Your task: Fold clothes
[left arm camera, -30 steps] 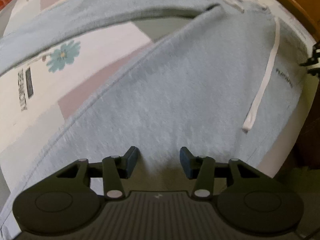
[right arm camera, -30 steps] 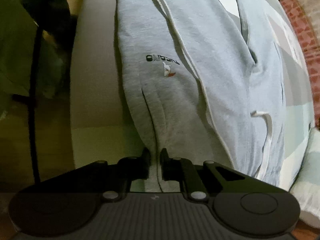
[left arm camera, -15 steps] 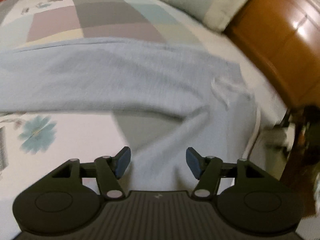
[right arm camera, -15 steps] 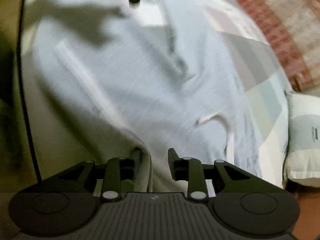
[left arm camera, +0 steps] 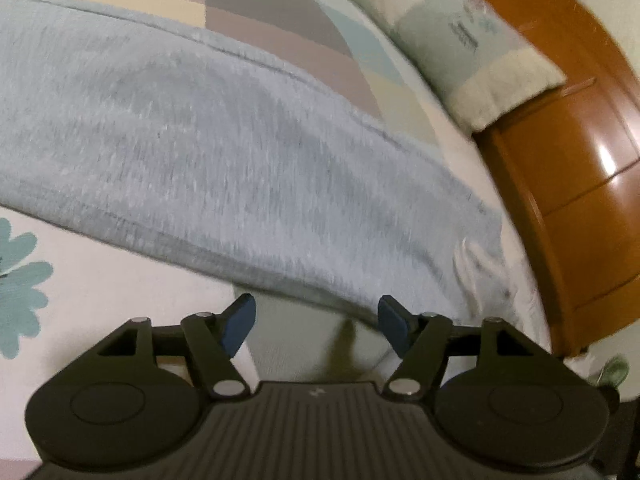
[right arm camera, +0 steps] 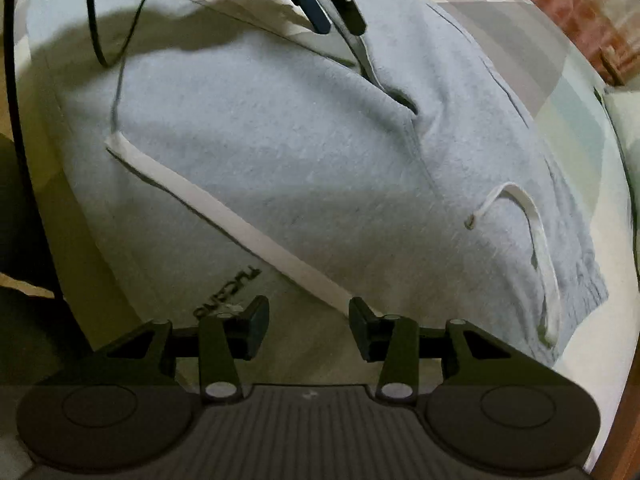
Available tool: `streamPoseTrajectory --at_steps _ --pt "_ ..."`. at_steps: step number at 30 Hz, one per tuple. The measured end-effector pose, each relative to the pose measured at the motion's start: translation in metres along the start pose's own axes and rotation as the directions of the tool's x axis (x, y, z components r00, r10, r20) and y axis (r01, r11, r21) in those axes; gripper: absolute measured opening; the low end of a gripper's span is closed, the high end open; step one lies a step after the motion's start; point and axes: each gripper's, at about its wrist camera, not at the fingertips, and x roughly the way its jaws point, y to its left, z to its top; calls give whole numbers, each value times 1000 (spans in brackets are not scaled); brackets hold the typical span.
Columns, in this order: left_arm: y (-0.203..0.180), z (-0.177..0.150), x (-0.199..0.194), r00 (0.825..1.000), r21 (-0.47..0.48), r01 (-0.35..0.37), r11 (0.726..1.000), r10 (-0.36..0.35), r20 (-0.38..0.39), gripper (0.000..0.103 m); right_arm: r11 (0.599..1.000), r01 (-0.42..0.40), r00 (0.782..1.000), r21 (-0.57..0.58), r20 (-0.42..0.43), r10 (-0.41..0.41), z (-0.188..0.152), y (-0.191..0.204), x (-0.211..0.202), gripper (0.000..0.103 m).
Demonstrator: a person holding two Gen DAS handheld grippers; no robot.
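Patchwork pastel bedspread takes up most of both views, and the light grey fleece sweatpants lie spread across it, legs still splayed apart, so no real fold looks done yet. White flat drawstring trails loose over the cloth. Left gripper has just been opening, jaws wide and empty just above the pant leg. Right gripper has just been opening too, nothing pinched. Pretty much all the folding is left.

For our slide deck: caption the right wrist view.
Open right gripper above grey sweatpants with white drawstring on a bed.
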Motion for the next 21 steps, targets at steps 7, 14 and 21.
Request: streamPoseTrajectory --at_steps 7,14,21 --pt "13 3 10 984 -152 102 983 -78 159 80 990 0 993 141 119 -17 52 -5 17 50" --pt "7 4 36 967 -187 235 954 -210 144 82 975 -16 977 222 210 -32 91 -17 27 50" --pt "-2 13 48 933 -144 356 923 -360 -2 83 979 -20 983 204 183 -18 91 -14 30 51"
